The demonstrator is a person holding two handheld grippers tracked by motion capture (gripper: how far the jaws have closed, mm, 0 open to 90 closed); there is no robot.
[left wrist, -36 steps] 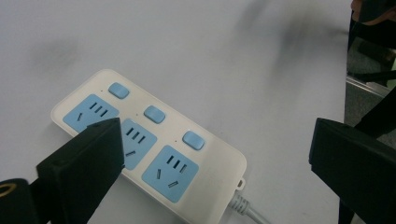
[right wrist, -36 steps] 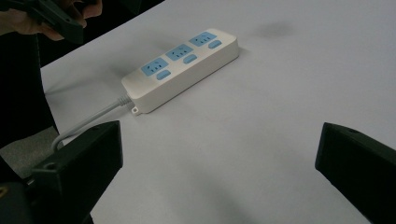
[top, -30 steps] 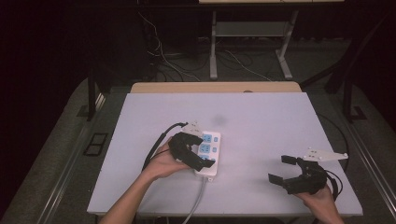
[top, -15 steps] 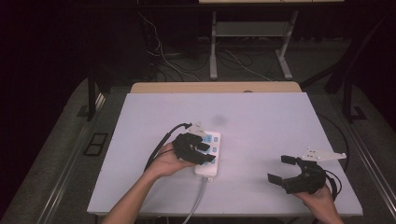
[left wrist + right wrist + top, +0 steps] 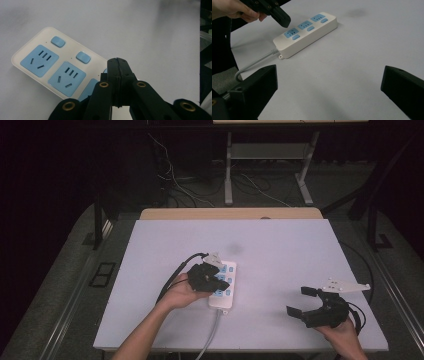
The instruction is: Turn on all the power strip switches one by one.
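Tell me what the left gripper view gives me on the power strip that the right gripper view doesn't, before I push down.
Left gripper view alone: a close look along the left gripper, jaws pressed shut, tip over the power strip near its blue switches.

Right gripper view alone: the strip's full length with three sockets, its grey cord leaving the near end, and the right gripper with jaws wide apart over bare table.

Both: the white strip with blue sockets lying flat, the left gripper above it.

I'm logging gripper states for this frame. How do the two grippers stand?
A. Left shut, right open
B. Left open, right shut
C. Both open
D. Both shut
A: the left gripper has its jaws pressed together above the power strip, while the right gripper has its jaws spread wide.
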